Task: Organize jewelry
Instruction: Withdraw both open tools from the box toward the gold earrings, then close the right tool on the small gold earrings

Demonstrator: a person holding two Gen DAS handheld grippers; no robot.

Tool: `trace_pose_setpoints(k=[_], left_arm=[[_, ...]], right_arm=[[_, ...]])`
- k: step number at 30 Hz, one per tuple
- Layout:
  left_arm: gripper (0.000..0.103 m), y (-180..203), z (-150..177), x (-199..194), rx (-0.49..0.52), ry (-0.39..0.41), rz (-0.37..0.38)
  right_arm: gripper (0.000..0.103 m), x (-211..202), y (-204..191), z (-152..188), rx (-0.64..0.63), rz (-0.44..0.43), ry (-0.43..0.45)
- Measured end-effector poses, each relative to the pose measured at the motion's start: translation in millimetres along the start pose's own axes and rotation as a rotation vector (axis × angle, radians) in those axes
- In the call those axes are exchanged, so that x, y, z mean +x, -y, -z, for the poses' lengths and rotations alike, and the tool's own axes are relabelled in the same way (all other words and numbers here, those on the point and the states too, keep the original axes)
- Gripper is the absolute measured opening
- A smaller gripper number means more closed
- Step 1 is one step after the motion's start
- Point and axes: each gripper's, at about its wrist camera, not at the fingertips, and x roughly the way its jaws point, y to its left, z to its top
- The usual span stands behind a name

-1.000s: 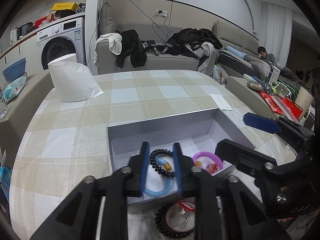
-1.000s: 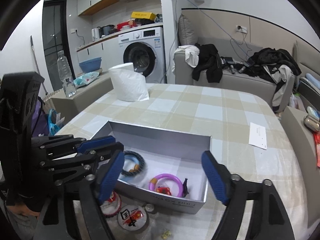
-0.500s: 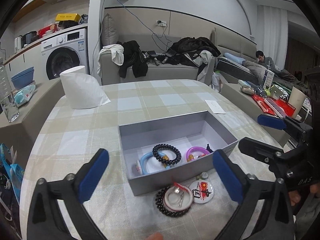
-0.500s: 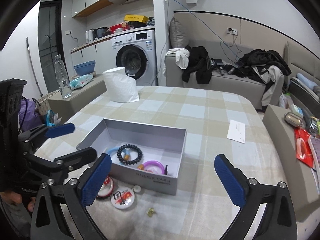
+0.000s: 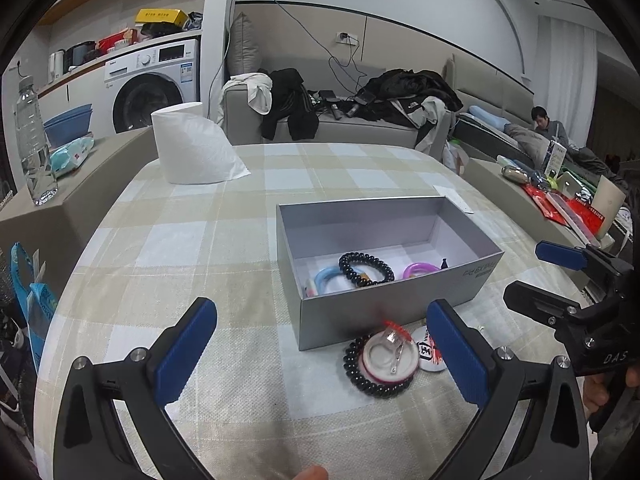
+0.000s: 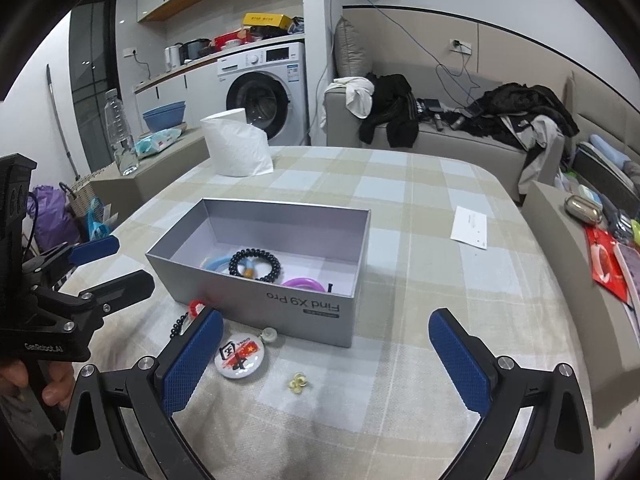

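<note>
My left gripper (image 5: pixel 320 344) has its jaws spread wide with nothing between them, and so has my right gripper (image 6: pixel 326 354); both hang over the checked table (image 6: pixel 420 208), short of the grey box (image 6: pixel 280 304); inside the box I see a black bead bracelet (image 6: pixel 255 265) lying over a blue ring (image 6: pixel 214 263), and a purple ring (image 6: pixel 303 282) beside them; outside, against the near wall, lie a second black bracelet (image 5: pixel 376 382) around a white disc (image 5: pixel 386 358), a round badge (image 6: pixel 240 354) and a small yellow charm (image 6: pixel 298 382); a tissue roll (image 6: pixel 236 144) stands well behind the box and a white card (image 6: pixel 469 227) off to its right; nothing blocks my way to the loose pieces
</note>
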Motion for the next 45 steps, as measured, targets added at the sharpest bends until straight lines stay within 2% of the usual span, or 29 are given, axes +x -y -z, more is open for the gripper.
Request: trace_pose_setpoints(k=[9,21,23,30,32,37,40,45], left_arm=[[0.102,-2.5,14.2,1.8,0.003,-0.031,-0.004],[0.102,-7.0,16.2,6.2,-0.014,-0.062,0.004],[0.102,-6.9,16.5,6.9,-0.014,-0.068,0.005],[0.102,-3.6,19.5,8.4,0.003,-0.103,0.025],[0.102,-2.2,20.5,9.1,0.010,-0.117,0.047],[0.102,2.2,22.0,11.6,0.031,-0.147,0.101],[0.102,1.1,21.6,10.7,0.027,-0.149,0.123],[0.102,2.8,20.8,11.4,0.029,-0.156,0.127]], right_arm=[[0.103,12.1,-3.1,5.1,-0.005,-0.018,-0.046],[0.101,17.8,-12.4,10.4,-0.042,-0.047,-0.090],[0.090,19.0,-14.8,10.7,-0.051,-0.070,-0.102],[0.066,30.5,-21.9,16.8,-0.080,-0.118,-0.170],[0.054,32.6,-24.2,20.0,-0.106,-0.116,-0.194],[0.051,23.5,-16.2,23.7,-0.112,-0.102,-0.187],[0.034,25.8,-13.3,29.9,-0.106,-0.099,-0.209],[0.027,34.2,-18.4,34.4,-0.124,-0.083,-0.239]])
